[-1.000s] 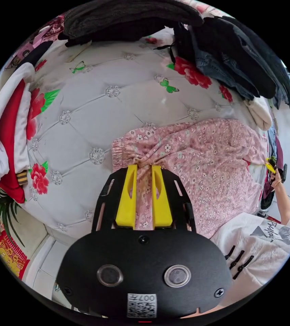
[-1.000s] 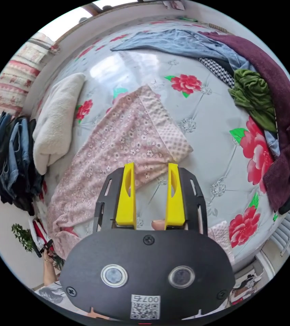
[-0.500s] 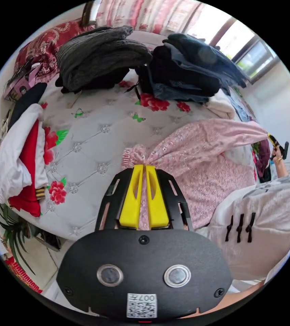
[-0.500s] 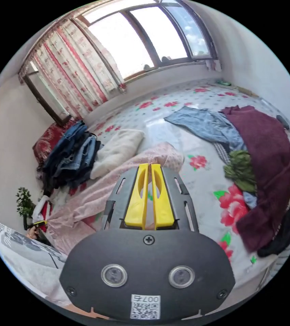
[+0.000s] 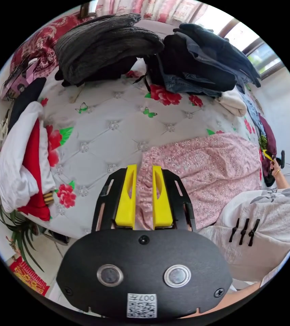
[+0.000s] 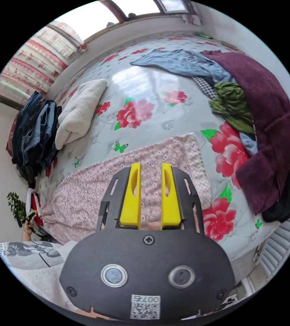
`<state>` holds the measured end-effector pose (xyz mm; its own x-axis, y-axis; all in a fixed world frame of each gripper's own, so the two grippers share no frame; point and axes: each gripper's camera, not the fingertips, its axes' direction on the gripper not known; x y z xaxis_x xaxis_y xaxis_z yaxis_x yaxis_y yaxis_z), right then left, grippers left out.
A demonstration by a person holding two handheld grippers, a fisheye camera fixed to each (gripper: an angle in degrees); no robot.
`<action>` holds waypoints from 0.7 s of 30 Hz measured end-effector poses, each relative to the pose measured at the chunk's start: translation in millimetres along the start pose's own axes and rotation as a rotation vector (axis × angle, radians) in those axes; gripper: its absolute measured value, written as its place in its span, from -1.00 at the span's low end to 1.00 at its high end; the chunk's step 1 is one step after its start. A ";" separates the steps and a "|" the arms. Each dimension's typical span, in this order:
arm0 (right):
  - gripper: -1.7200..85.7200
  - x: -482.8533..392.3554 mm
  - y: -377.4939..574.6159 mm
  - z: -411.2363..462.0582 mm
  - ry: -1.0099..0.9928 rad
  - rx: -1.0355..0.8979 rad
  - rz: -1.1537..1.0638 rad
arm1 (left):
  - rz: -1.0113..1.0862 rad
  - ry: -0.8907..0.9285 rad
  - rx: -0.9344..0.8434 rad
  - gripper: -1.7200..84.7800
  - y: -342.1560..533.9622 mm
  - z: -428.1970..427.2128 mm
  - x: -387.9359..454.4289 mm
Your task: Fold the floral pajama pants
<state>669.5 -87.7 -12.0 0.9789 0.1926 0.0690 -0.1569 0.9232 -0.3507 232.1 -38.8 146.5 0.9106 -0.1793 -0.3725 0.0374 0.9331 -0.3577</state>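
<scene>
Bed: white quilted bed [image 5: 118, 112] with red flowers is lying under everything, clothes heaped around its edges.
Pants: floral pants [image 5: 202, 166] are lying spread flat on the bed, waistband end by my left gripper [image 5: 142, 169], leg end by my right gripper [image 6: 150, 168]; in the right gripper view the pants [image 6: 118, 190] are running from the jaws toward the far side.
Left jaws: I am hovering over the gathered waistband, jaws narrowly apart with cloth showing between them; I cannot tell whether they are pressing on it.
Right jaws: I am holding them apart over the leg end, gripping nothing.
Neighbours: dark clothes [image 5: 199, 64] and a grey knit [image 5: 104, 47] are sitting beyond the pants; a maroon garment [image 6: 270, 112] and a green one [image 6: 231, 103] are lying near the leg end, apart from it.
Risk: I judge that grabbing one layer only would be dragging the top leg off the lower one, skewing the fold.
Risk: lifting unevenly could be bunching the thin cloth or sliding it toward the bed's edge.
</scene>
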 end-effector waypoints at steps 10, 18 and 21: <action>-0.92 -60.1 -23.9 93.9 0.310 -0.096 -0.193 | 0.176 -0.099 -0.381 -0.86 -77.5 102.2 56.4; -0.96 -62.1 -45.7 38.8 0.173 0.041 -0.232 | 0.125 -0.116 0.181 -0.98 -54.8 2.1 71.5; -0.97 -75.1 -55.5 10.3 0.178 0.211 -0.249 | 0.095 -0.158 0.364 -0.98 -43.1 -20.2 80.8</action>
<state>603.4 -150.0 11.8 0.9950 -0.0903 -0.0423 0.0835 0.9863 -0.1421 295.7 -99.8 114.5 0.9678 -0.0635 -0.2434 0.0676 0.9977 0.0087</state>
